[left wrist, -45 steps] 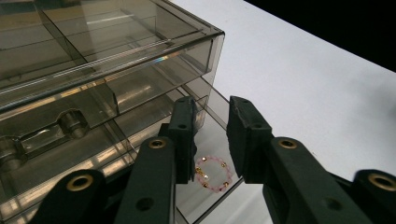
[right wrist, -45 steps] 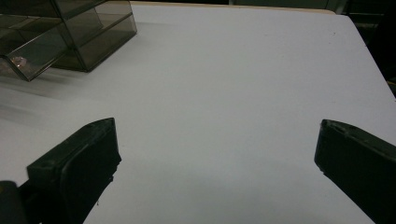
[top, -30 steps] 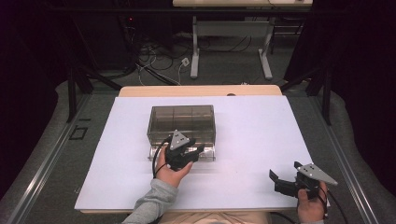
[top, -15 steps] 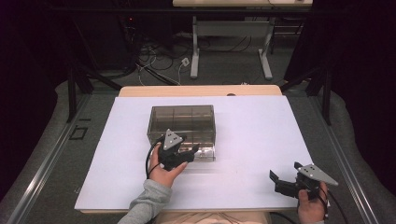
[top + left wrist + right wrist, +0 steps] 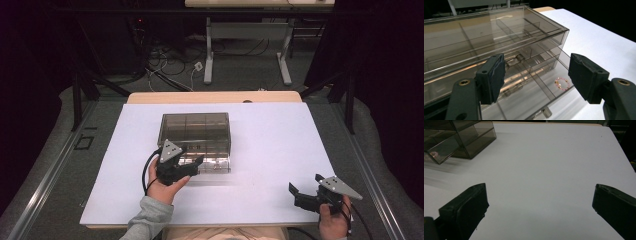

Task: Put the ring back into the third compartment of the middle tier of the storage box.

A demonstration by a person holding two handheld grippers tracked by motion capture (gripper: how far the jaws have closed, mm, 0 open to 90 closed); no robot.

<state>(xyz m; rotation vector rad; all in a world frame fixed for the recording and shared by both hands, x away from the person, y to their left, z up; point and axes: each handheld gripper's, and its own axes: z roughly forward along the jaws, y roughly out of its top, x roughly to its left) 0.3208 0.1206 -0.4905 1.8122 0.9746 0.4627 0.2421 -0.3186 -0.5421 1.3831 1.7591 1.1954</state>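
Drawer box (image 5: 196,137): I am looking at a smoky, see-through plastic organiser, sitting left of centre on the white counter (image 5: 270,145); it is showing thin dividers under its flat top.
Lower drawer (image 5: 541,95): it is standing pulled out toward me, split into compartments, with a small knob at its front edge.
Bead ring (image 5: 562,83): a small loop of pink and pale beads is lying flat in the right-hand compartment of that drawer.
Left claw (image 5: 192,165): I am holding it just in front of the box, its jaws having just been opening; they are standing apart with nothing pressed between the pads, framing the drawer front in the left gripper view (image 5: 536,77).
Right claw (image 5: 296,191): I am resting it near the counter's front right edge, well apart from the box, jaws spread wide and gripping nothing (image 5: 539,202).
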